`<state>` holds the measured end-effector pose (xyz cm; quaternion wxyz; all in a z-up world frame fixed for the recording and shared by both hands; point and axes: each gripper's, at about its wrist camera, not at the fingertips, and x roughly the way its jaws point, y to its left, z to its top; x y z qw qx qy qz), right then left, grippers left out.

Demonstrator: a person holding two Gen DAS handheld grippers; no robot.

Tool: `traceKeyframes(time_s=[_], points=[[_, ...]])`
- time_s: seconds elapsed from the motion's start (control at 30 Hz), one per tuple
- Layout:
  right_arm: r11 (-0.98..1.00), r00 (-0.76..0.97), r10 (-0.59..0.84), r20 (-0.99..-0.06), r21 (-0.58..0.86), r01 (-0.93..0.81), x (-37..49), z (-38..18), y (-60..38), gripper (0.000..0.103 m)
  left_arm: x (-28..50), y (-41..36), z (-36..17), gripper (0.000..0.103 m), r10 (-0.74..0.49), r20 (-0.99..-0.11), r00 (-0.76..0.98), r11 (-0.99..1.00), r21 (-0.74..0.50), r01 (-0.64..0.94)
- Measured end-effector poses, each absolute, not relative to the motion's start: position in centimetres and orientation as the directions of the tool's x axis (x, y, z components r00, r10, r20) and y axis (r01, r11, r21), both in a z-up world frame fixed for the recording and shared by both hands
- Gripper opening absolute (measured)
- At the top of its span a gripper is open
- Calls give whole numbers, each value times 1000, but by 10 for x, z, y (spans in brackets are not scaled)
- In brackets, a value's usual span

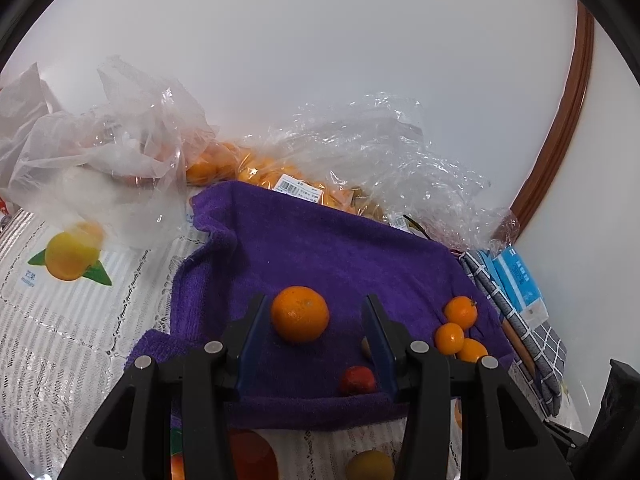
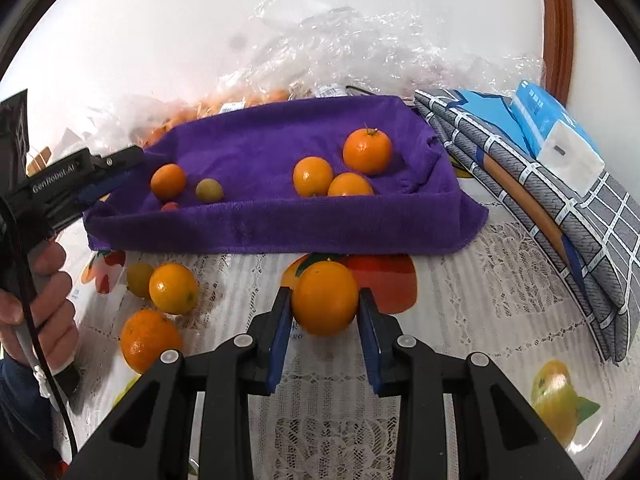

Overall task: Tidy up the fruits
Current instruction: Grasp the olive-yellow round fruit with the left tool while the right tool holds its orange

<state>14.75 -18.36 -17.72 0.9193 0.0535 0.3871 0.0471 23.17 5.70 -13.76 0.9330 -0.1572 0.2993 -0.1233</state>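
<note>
**Two grippers, one orange in hand**

Right gripper [image 2: 325, 309]: angled down over the table, blue pads clamped on an orange [image 2: 325, 298] held just in front of the purple towel [image 2: 280, 224].

Left gripper [image 1: 312, 312]: angled down over the towel, jaws parted, nothing pressed between them; a lone orange [image 1: 300, 314] lay on the towel between its fingers, clear of both pads. A hand [image 2: 40, 300] gripped its handle at the left of the right wrist view.

Towel contents: three oranges [image 2: 316, 176] clustered at the right; one small green-yellow fruit [image 2: 209, 189]; one small red fruit [image 1: 358, 380].

Table: lace cloth with fruit prints [image 2: 500, 280]; three loose fruits [image 2: 173, 288] near the front left; bagged oranges [image 1: 280, 178] behind; folded checked cloth [image 2: 580, 216] at right. White wall behind.
</note>
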Motion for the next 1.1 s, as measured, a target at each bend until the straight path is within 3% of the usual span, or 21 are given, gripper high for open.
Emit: traceKeyframes(time_s=[0.37,0.87,1.1], points=[[984,744,141,-653,176,-31,141,-170,-192,32,210,45,-129,46,-324,-523,788,935,-305,182],[983,769,111,-629,182,6,130,-166,-207,32,173,23,-164,45,-392,-682,618,920,-313,237],[984,771,106,-628,175,7,130,-166,-205,32,179,10,-171,27,-361,-731,580,932,-265,246]])
